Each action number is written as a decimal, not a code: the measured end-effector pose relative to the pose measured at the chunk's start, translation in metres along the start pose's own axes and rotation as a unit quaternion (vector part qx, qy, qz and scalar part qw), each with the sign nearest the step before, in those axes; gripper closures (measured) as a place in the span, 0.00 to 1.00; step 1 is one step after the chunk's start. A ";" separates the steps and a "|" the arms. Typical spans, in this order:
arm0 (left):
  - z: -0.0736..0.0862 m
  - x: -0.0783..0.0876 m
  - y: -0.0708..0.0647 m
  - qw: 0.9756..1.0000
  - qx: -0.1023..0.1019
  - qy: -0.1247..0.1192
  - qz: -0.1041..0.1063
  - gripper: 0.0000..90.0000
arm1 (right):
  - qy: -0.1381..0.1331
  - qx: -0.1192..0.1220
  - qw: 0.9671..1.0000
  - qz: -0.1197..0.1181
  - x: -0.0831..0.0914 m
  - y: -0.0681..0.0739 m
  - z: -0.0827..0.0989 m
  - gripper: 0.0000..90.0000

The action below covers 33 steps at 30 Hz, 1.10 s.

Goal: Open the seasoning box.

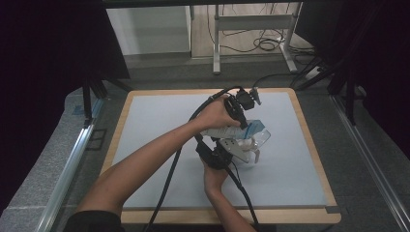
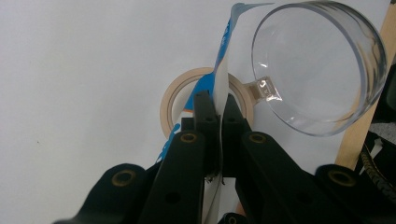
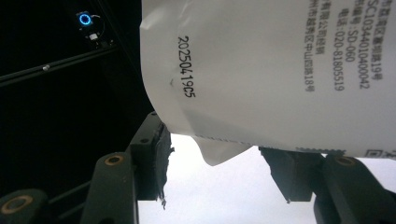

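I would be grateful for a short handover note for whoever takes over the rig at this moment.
Left gripper: shut on the edge of the white-and-blue pouch, held above the table.
Right gripper: open, jaws either side of the pouch's bottom corner, not pressing it.
Clear cup sits just beside the pouch; a tape roll lies on the grey mat beneath.
Done: pouch lifted to the cup.
Left, probably: tip its contents into the cup; whether the pouch is open cannot be told.

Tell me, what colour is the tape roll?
Tan tape roll, clearest in the left gripper view.

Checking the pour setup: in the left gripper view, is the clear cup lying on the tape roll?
No, the clear cup sits beside the tape roll.
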<state>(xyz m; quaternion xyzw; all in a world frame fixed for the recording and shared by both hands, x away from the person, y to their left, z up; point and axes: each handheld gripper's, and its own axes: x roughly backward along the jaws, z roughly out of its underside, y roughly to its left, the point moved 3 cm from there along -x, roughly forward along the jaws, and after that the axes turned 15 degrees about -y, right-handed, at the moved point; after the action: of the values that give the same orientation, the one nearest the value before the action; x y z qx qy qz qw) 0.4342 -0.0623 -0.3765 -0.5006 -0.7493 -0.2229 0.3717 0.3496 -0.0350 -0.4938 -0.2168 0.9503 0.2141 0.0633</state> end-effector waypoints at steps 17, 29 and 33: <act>0.000 0.001 0.001 1.000 -0.004 0.007 -0.002 1.00 | -0.004 -0.005 1.000 0.002 -0.002 0.002 0.000 0.50; 0.000 0.003 0.001 1.000 -0.003 0.006 -0.003 1.00 | -0.006 -0.001 1.000 0.003 -0.003 0.003 -0.001 0.50; 0.000 0.003 0.001 1.000 -0.003 0.005 -0.002 1.00 | -0.004 -0.002 1.000 0.003 -0.003 0.003 -0.001 0.50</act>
<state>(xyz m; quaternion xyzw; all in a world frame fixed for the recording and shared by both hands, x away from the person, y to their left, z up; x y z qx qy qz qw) 0.4350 -0.0603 -0.3745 -0.4989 -0.7478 -0.2282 0.3739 0.3506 -0.0315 -0.4910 -0.2133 0.9503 0.2168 0.0661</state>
